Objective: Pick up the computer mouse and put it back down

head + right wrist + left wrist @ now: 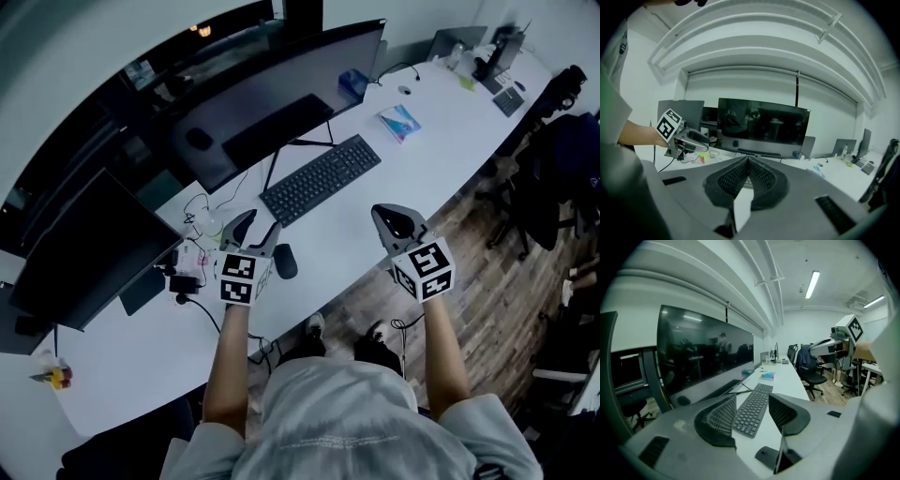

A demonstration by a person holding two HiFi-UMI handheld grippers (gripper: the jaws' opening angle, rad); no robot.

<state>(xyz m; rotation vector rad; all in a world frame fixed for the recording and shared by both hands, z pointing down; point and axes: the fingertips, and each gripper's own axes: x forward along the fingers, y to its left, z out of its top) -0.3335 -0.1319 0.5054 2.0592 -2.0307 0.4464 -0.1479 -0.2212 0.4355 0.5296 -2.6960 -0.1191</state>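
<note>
The dark computer mouse point(285, 261) lies on the white desk point(394, 169), near its front edge and just right of my left gripper point(260, 226). That gripper hovers above the desk with its jaws apart and nothing between them. In the left gripper view the mouse point(768, 456) shows low and right of the open left gripper point(751, 399), partly hidden by the gripper body. My right gripper point(392, 221) hangs over the desk's front edge, shut and empty. In the right gripper view its pads point(740, 176) meet at the tip.
A black keyboard point(321, 178) lies beyond the mouse, under a curved monitor point(272, 103). A second monitor point(84, 253) stands at left, with cables and an adapter point(187, 274) beside it. A blue booklet point(399, 122) and a laptop point(457, 42) sit farther right. Office chairs point(562, 150) stand off the desk.
</note>
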